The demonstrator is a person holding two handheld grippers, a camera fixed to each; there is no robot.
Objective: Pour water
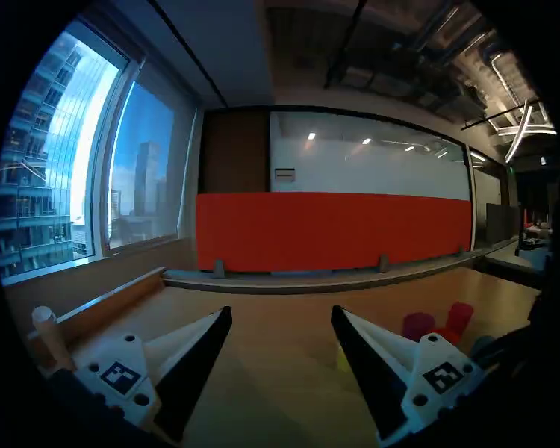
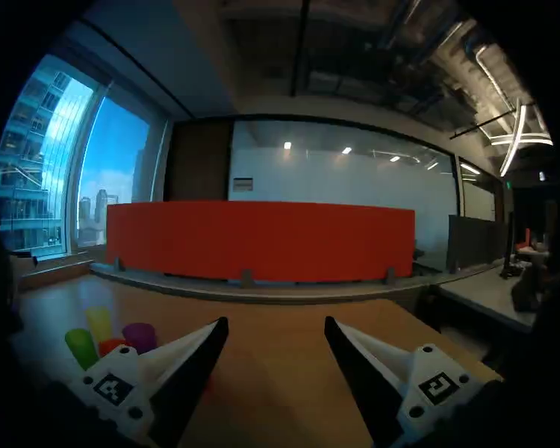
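With left gripper (image 1: 281, 309) and right gripper (image 2: 275, 319) jaws open and empty over the wooden desk (image 2: 280, 396), we judge pouring not yet begun: next we must reach the small coloured plastic cups (image 2: 140, 334) clustered on it.

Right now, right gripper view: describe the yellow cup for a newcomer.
Start at the red divider behind the table. On the table, left in the view, the yellow cup stands farthest back, between the green cup and the purple cup.

Red partition (image 2: 257, 239); purple cup (image 2: 140, 335).
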